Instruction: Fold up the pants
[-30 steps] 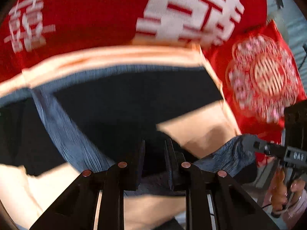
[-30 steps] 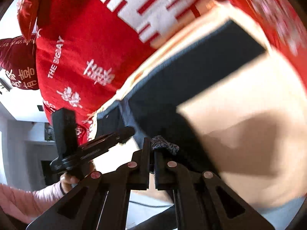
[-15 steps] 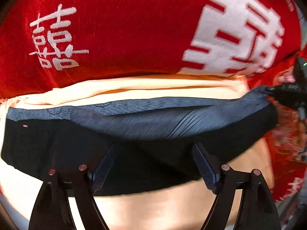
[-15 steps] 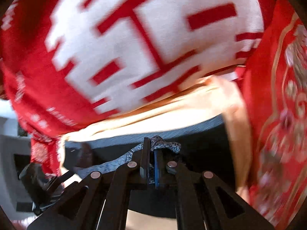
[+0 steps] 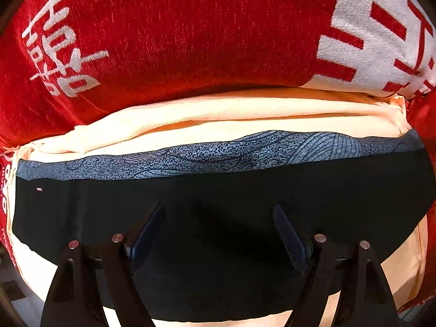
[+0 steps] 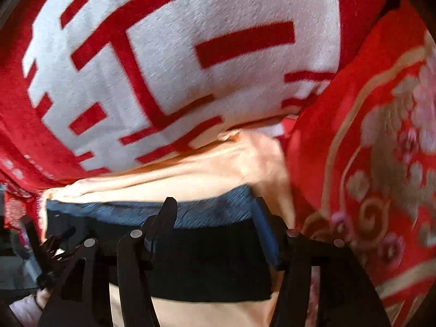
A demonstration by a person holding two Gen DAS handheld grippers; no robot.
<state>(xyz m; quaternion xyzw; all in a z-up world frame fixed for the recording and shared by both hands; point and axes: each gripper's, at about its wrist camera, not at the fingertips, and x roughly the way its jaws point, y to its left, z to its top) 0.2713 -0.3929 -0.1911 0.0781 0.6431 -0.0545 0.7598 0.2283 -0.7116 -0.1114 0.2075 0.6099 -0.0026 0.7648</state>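
Pants (image 5: 218, 218) folded into a dark band, lying on cream cushion (image 5: 245, 114) against red blanket (image 5: 190, 27) | left gripper (image 5: 218, 234) and right gripper (image 6: 215, 223) both spread wide, holding nothing | fold laid; next likely smoothing or regrasping an edge.

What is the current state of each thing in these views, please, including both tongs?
Left tongs: open, holding nothing, over the pants.
Right tongs: open, holding nothing, over the pants.
Pants: folded into a flat band on the cream cushion, grey patterned waistband along the far edge.
Cream cushion: under the pants.
Red blanket: draped behind the cushion.
Red patterned pillow: propped at the right.
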